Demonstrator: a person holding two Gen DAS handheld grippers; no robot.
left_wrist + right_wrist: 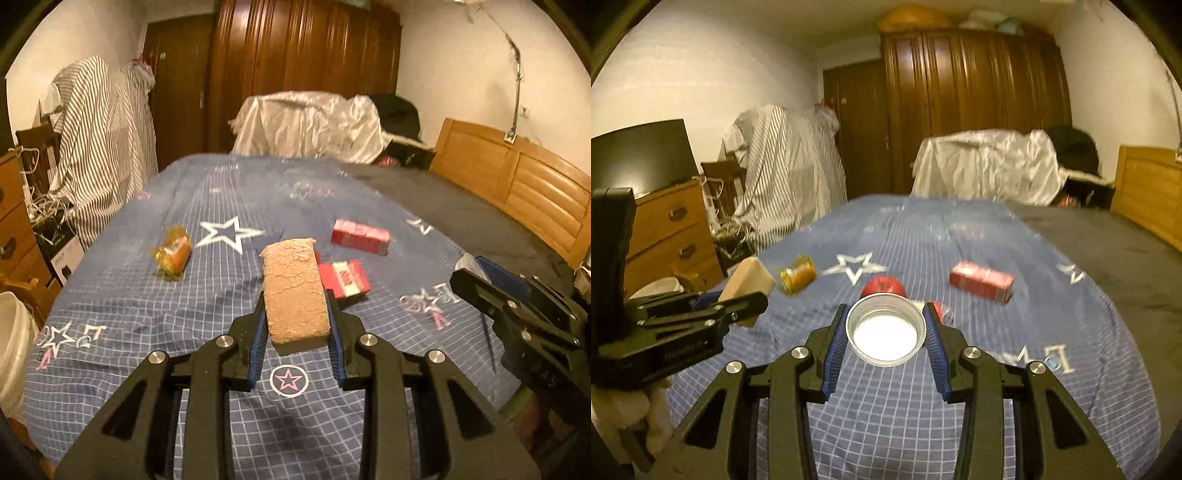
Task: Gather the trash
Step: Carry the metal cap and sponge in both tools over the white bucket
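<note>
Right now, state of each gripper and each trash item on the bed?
left gripper: shut on tan sponge block, lifted
right gripper: shut on metal lid, hollow side facing camera
orange wrapper: lying on bedspread
long red box: lying flat
red pack: lying flat

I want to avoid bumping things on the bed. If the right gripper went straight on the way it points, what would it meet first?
Probably the round red thing lying on the blue bedspread, just beyond the lid that the right gripper holds. Depth is unclear, so it might pass above it.
</note>
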